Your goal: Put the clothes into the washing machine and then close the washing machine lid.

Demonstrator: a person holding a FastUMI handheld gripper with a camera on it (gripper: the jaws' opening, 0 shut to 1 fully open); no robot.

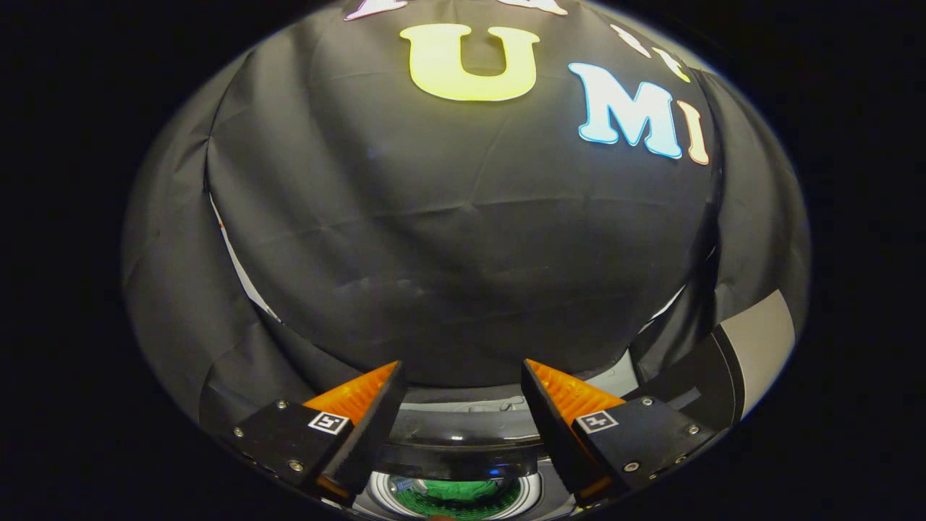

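Two fingers spread, empty; green clothes in drum w/ lid up, far right: hook rim, swing down gently.

My tongs are spread wide, a broad gap between the two fingers and nothing held in it. Each finger is black with an orange ribbed inner pad, its tip angled inward, and carries a small square marker on top.
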